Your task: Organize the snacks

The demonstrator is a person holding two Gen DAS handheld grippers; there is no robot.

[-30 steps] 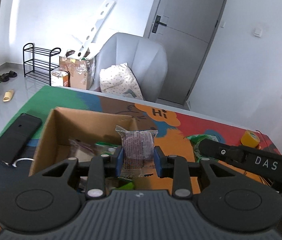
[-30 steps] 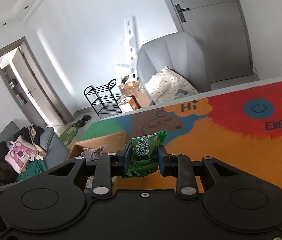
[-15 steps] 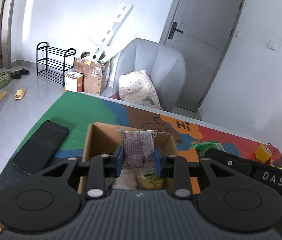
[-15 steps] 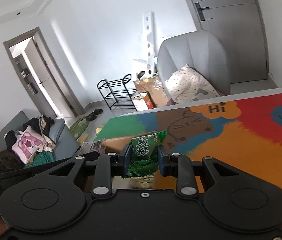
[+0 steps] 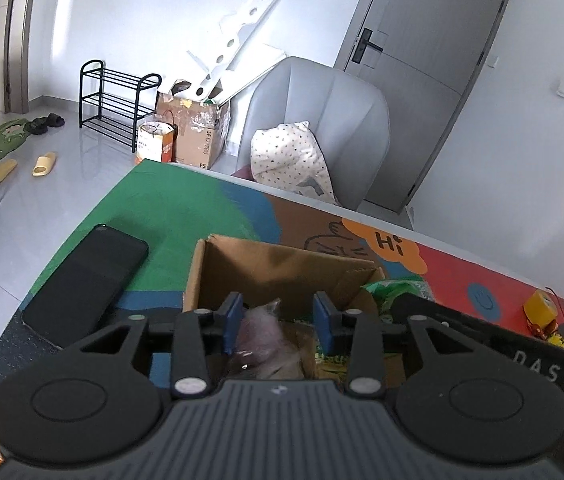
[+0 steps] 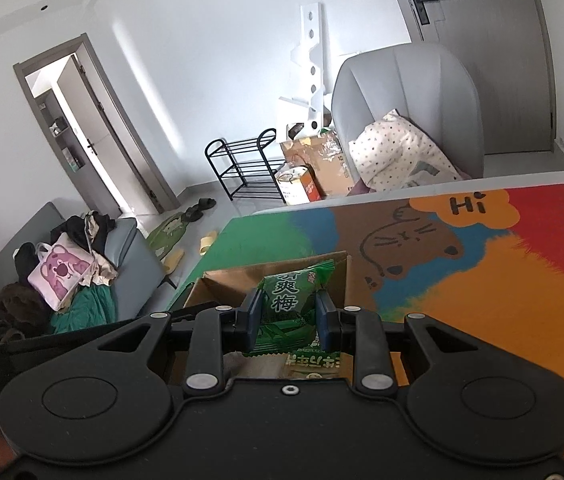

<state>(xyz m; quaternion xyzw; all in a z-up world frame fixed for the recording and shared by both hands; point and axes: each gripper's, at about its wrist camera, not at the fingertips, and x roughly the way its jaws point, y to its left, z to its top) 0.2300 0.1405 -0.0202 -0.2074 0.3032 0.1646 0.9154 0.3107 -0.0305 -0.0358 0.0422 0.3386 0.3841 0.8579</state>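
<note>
**Two grippers over the snack box**

The left gripper [image 5: 277,322] hangs above the open cardboard box [image 5: 241,264], which stands on the colourful mat [image 5: 169,208]. Its blue pads [image 5: 233,320] are spread apart and touch nothing. Below the gap between them a pinkish transparent snack packet [image 5: 261,332] shows blurred, down inside the box; more packets lie beside it at the box bottom. To the left of this gripper a black phone [image 5: 85,280] lies flat on the mat, near the box but apart from it. To its right, the green packet [image 5: 398,288] and the black body of the other tool are seen at the box's right wall.

The right gripper [image 6: 286,318] has its pads pressed against both sides of the green plum snack packet [image 6: 288,304], which stands upright between them, over the same box [image 6: 233,280]. Under it, another green wrapper [image 6: 314,362] lies in the box.
</note>
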